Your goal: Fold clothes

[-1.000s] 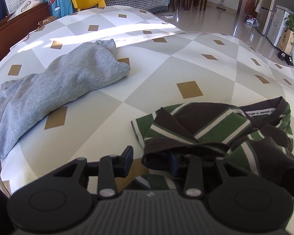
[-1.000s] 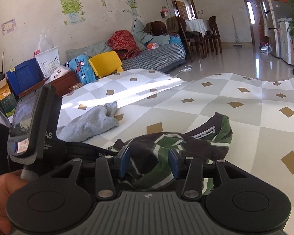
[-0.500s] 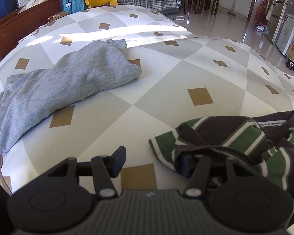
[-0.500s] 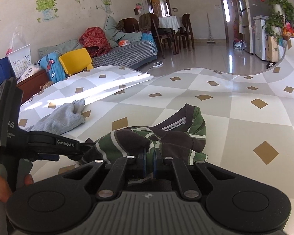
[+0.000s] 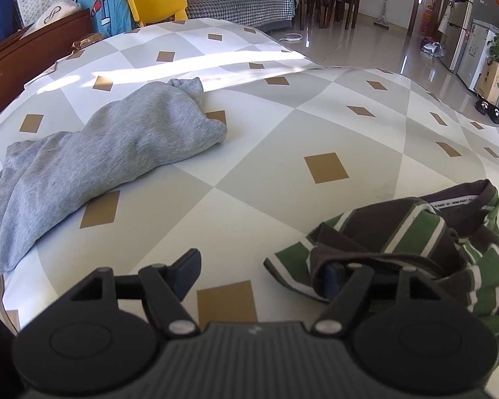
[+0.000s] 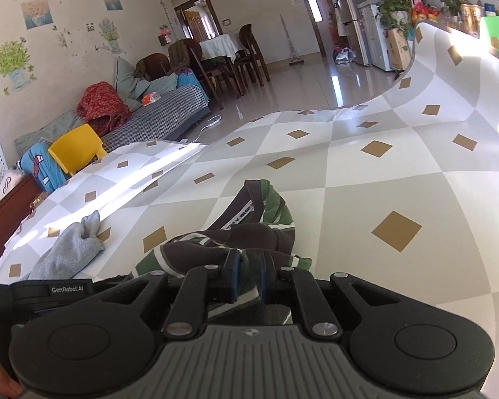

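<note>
A crumpled green, brown and white striped shirt (image 5: 415,232) lies at the near right of the checked table cover (image 5: 282,126). My left gripper (image 5: 262,272) is open; its right finger is tucked under the shirt's left edge, its left finger is over bare cover. In the right wrist view my right gripper (image 6: 248,274) is shut on a fold of the striped shirt (image 6: 216,252), whose collar with a white label points away. A grey sweatshirt (image 5: 93,159) lies bunched at the left, apart from both grippers; it also shows in the right wrist view (image 6: 70,249).
The table cover (image 6: 382,173) has gold diamonds and curls up at the far right. A yellow chair (image 5: 156,0), a wooden cabinet (image 5: 26,56) and a sofa (image 5: 243,6) stand beyond the far edge. The left gripper's body (image 6: 50,292) sits left of my right gripper.
My left gripper has opened wider and shifted left off the shirt, leaving only its right finger under the edge. My right gripper has closed on a fold of the shirt.
</note>
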`<state>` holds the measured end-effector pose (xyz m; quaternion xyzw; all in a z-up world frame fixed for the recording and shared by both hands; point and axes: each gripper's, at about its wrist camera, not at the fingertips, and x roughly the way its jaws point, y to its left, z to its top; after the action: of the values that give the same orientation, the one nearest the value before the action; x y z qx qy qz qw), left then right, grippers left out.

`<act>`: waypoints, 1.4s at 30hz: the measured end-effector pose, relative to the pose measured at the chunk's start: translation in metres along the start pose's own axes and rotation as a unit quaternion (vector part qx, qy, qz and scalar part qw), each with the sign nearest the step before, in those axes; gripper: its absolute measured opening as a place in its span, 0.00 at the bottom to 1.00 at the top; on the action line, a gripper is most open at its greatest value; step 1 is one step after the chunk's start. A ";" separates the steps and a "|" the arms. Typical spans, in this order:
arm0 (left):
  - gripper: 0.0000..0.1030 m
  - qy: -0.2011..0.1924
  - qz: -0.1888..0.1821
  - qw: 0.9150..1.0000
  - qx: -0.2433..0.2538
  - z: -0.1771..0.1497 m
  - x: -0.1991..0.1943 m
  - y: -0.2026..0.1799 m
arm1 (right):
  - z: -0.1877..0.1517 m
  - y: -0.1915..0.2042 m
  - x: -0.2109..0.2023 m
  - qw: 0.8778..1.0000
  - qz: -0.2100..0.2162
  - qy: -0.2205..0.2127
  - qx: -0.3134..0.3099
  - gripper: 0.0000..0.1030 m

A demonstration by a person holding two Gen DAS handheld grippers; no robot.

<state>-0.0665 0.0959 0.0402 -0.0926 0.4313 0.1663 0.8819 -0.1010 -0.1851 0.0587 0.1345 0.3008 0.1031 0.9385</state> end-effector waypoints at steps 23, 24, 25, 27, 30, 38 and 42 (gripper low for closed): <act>0.75 -0.024 -0.060 0.997 0.030 -0.005 -0.028 -0.016 | -0.018 -0.037 0.027 0.978 0.062 0.088 0.181 0.45; 0.75 -0.018 -0.068 0.997 0.038 -0.007 -0.027 -0.019 | -0.020 -0.038 0.029 0.976 0.065 0.088 0.188 0.45; 0.75 -0.011 -0.072 0.996 0.044 -0.009 -0.025 -0.023 | -0.021 -0.039 0.030 0.976 0.072 0.085 0.189 0.45; 0.75 0.004 -0.075 0.996 0.056 -0.016 -0.019 -0.029 | -0.022 -0.037 0.031 0.976 0.082 0.081 0.185 0.37; 0.75 0.013 -0.069 0.995 0.067 -0.026 -0.012 -0.034 | -0.019 -0.028 0.029 0.983 0.084 0.071 0.148 0.20; 0.76 0.007 -0.073 0.996 0.040 -0.023 -0.014 -0.028 | -0.003 -0.002 0.001 0.991 0.118 0.015 0.061 0.11; 0.77 -0.002 -0.075 0.997 0.011 -0.013 -0.019 -0.014 | 0.005 0.016 -0.018 0.989 0.149 -0.017 0.015 0.11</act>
<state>-0.0813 0.0746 0.0474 -0.1151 0.4234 0.0948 0.8936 -0.1139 -0.1761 0.0768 0.1937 0.2627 0.2346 0.9156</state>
